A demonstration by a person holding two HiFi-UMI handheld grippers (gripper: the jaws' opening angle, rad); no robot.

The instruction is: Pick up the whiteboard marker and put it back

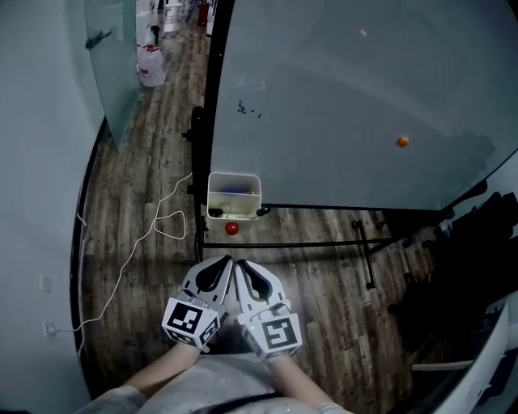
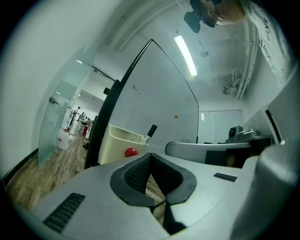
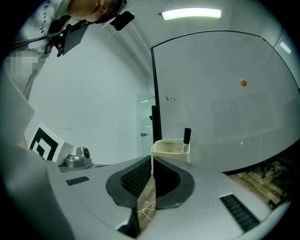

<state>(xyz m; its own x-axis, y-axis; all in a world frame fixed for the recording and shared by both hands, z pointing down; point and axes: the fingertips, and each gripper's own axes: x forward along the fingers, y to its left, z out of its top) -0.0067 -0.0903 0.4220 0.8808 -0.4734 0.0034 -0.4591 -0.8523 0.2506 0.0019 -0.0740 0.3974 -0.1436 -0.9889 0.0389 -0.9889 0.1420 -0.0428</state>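
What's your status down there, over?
Left gripper and right gripper both shut, empty, side by side. Marker standing in white bin at whiteboard corner, untouched. Path to it looks open.

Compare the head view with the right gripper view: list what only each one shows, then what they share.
Only the head view: the red ball at the front of the white bin, and the plastic jug farther along the floor. Only the right gripper view: the ceiling light. Both: the whiteboard with its orange dot, the white bin, and the right gripper, shut and empty.
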